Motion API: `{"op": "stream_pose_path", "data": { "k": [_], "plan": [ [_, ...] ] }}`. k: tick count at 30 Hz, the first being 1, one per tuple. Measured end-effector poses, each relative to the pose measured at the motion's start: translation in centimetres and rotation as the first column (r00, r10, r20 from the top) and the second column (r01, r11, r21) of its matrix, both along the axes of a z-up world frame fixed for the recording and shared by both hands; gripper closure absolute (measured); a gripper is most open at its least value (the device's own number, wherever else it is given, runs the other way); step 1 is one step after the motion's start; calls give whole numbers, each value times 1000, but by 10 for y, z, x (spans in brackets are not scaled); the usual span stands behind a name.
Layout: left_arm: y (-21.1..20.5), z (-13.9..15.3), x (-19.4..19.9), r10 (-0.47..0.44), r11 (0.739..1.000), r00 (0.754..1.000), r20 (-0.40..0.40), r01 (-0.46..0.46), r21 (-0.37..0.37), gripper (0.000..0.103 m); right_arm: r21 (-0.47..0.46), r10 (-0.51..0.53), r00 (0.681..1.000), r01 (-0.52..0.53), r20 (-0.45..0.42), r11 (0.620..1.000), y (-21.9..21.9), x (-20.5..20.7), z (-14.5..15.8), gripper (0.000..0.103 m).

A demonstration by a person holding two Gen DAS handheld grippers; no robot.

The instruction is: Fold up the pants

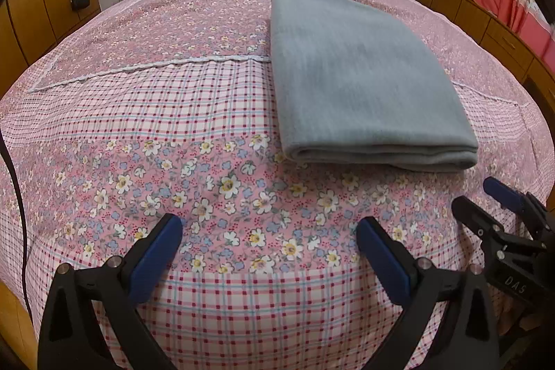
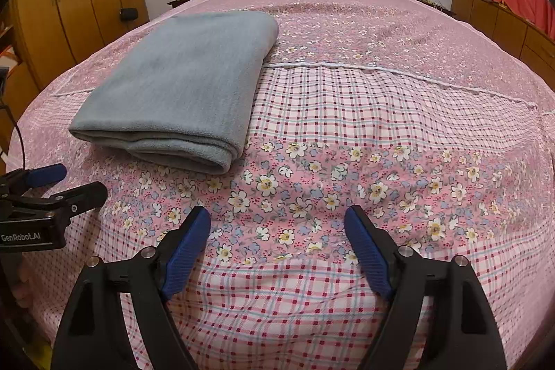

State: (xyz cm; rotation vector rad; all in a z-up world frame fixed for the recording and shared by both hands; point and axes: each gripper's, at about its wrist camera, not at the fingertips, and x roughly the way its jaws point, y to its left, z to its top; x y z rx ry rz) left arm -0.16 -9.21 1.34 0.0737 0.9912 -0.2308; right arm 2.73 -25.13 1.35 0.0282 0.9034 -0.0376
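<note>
Where things are: As I look down along my fingers, the gray pants lie folded in a neat flat stack on the bed, just past my tips and not touching them.
Left gripper: My left gripper is spread wide open, with only the flowery sheet showing between its blue pads. It holds nothing.
Right gripper: My right gripper is open too, a bit less wide, and it holds nothing either (just flowers under it).
How they sit: Both hang side by side over the near end of the bed. The pants are ahead of the gap between them, to the right in my left view and to the left in my right view.
How far along: I think the folding is nearly done or done. The stack has soft layers showing at its near edge, and the top looks smooth.
What could go wrong: If I reach in low, a pad could catch the near edge and push the layers apart.
Why: The cloth looks soft and thick, so the layers may slide on each other.
Another worry: If I pinch only the top layer, lifting may pull the fold open.
Also: The sheet is loose, so I might grab it along with the pants.
</note>
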Motion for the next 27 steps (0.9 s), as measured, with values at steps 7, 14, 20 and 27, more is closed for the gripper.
{"op": "stream_pose_path", "data": {
  "k": [7, 14, 20, 27],
  "plan": [
    [0, 0, 0, 1, 1000, 1000, 0, -1, -1, 0, 0, -1, 1000, 1, 0, 1000, -2, 0, 1, 21],
    [0, 0, 0, 0, 1000, 1000, 0, 0, 0, 0, 0, -1, 1000, 1, 0, 1000, -3, 0, 1, 21],
    [0, 1, 0, 0, 1000, 1000, -1, 0, 0, 0, 0, -1, 1000, 1, 0, 1000, -2, 0, 1, 21],
    [1, 1, 0, 0, 1000, 1000, -1, 0, 0, 0, 0, -1, 1000, 1, 0, 1000, -2, 0, 1, 21]
  ]
}}
